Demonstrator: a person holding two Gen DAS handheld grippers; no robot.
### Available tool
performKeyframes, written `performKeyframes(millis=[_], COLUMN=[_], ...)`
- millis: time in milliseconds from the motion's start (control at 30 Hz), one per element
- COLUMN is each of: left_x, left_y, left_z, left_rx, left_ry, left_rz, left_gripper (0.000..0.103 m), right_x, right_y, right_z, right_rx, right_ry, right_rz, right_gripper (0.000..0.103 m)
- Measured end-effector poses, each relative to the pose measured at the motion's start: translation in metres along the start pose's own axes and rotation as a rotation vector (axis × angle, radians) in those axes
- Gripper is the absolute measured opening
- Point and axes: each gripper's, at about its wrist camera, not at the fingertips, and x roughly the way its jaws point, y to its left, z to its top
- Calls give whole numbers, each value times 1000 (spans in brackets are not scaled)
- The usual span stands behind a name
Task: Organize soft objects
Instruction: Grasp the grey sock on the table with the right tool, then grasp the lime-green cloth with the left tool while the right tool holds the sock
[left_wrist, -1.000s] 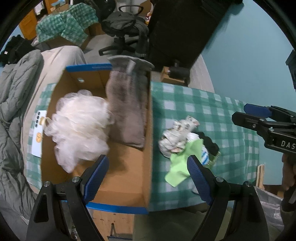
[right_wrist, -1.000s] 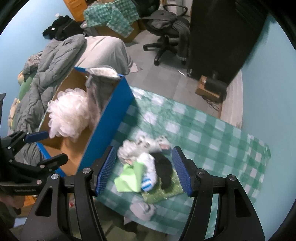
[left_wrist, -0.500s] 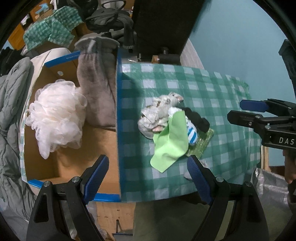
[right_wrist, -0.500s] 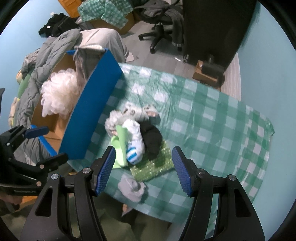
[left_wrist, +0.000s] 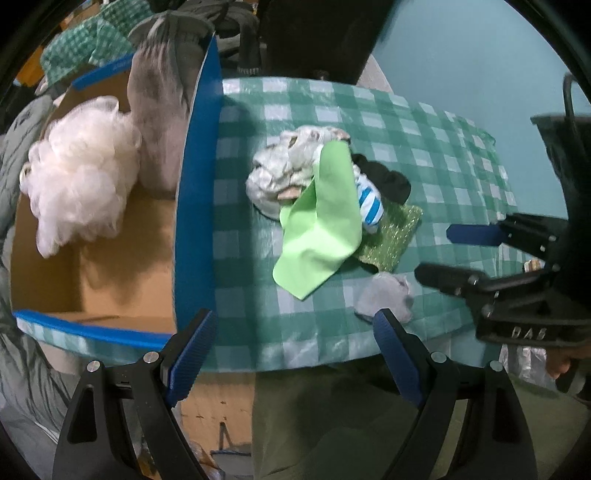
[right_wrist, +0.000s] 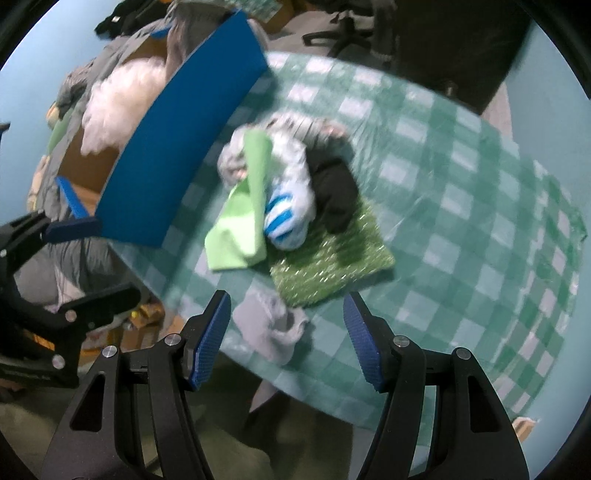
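A heap of soft things lies on the green checked tablecloth: a light green cloth, a blue-and-white striped sock, a black piece, a whitish bundle and a glittery green sponge pad. A small grey cloth sits near the table's front edge. My left gripper hangs open over that front edge. My right gripper is open above the grey cloth, holding nothing. In the blue-edged cardboard box are a white mesh puff and a grey towel.
The box stands on the table's left part, its blue wall next to the heap. Grey bedding lies left of the box. An office chair and a dark cabinet stand beyond the table. The wall is teal.
Both grippers have sunk toward the table and shifted from the box toward the heap. The grey cloth by the front edge has come into the left wrist view. Neither gripper changed its opening.
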Motion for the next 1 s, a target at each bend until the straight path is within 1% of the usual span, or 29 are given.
performKeyframes(millis=[200,400,533,700,733,767,833,900,1000], left_x=[19,35,43,53,52,52,53,54,53], left_y=[1,1,1,0,-1,-2,-4,-6,-9], left_z=[-15,-26,-30,-29,-29,-28,-27,-25,-21], left_rx=[-10,-22,-9,-3,3,9,14,16,29], left_ry=[12,11,8,31,29,27,27,29,28], left_rz=[21,15,18,15,13,13,9,4,2], left_gripper=[87,87,87,87,87,88,88,87,87], right_x=[23,47,60,75,75,76,80,78,71], right_y=[5,13,16,19,19,19,22,22,15], right_z=[-13,-24,-28,-33,-34,-35,-36,-37,-37], right_rx=[-47,-93,-125,-156,-160,-162,-163,-155,-129], right_ry=[41,86,97,106,103,102,105,94,80], right_rz=[9,24,12,-10,-10,-3,4,24,43], right_gripper=[64,64,64,63,55,51,36,28,24])
